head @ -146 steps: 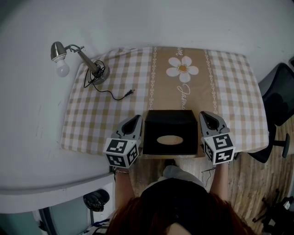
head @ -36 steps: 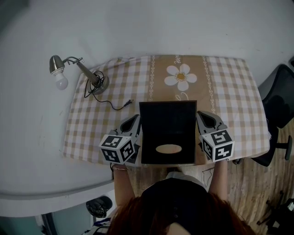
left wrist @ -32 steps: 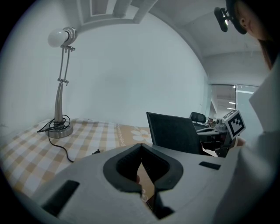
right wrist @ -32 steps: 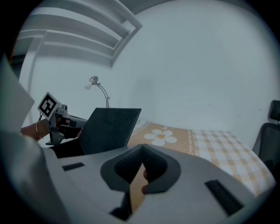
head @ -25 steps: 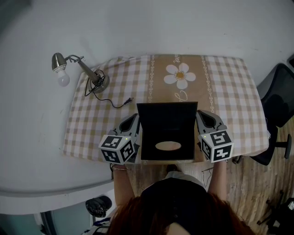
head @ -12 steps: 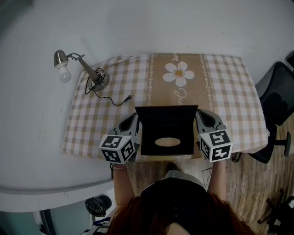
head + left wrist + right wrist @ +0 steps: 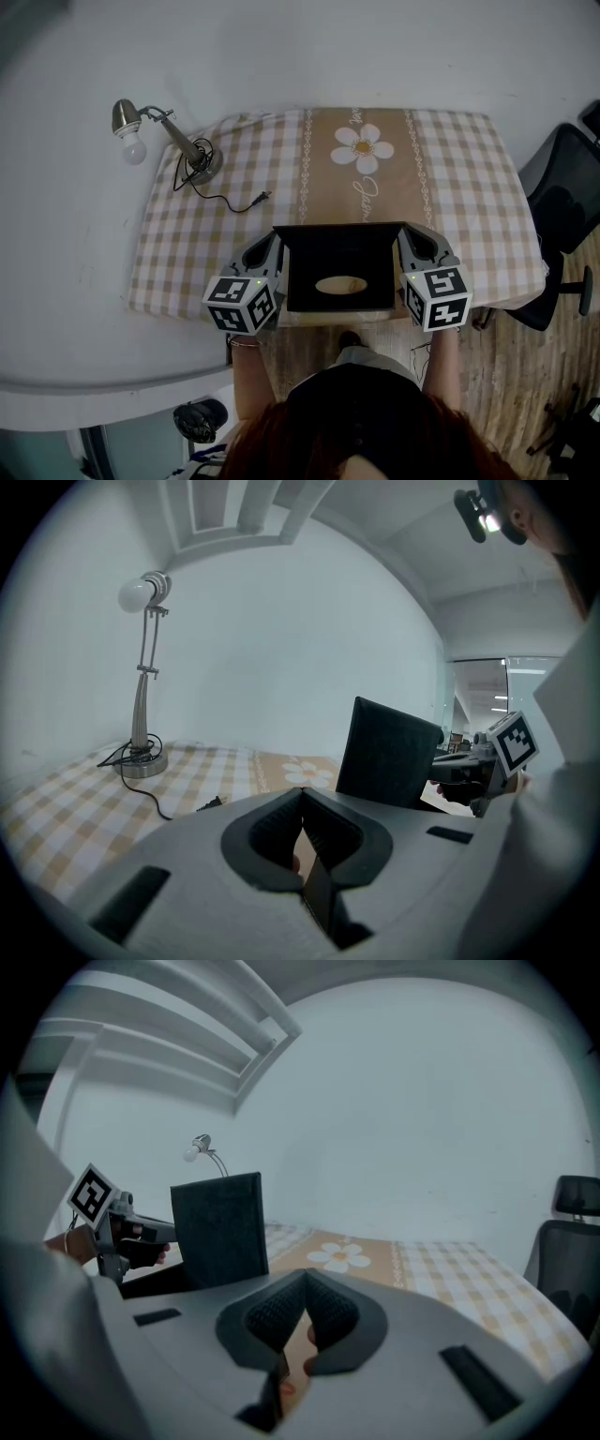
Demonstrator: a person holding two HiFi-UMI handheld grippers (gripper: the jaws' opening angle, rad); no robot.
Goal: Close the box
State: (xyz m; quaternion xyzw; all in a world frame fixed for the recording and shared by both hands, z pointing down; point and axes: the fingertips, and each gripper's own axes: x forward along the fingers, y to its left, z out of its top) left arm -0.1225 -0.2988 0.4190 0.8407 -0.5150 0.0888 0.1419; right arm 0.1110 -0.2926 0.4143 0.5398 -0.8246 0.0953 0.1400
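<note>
— What's changed with the box (image 7: 339, 258)?
— It sits lower centre in the head view, at the near edge of the tablecloth (image 7: 459, 178). Its oval-holed lid (image 7: 217, 1230) filled more of that view a second ago and slanted. Now it looks shorter there and stands near upright in both gripper views. I'd judge it mid-swing, not shut.
— And the grippers?
— The left gripper (image 7: 302, 803) and right gripper (image 7: 305, 1288) still flank it, fingers pressed together, nothing identifiable between them.

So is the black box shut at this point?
Not shut. Both gripper views show the lid of the black box standing nearly upright on the table, not lying flat over the box.
</note>
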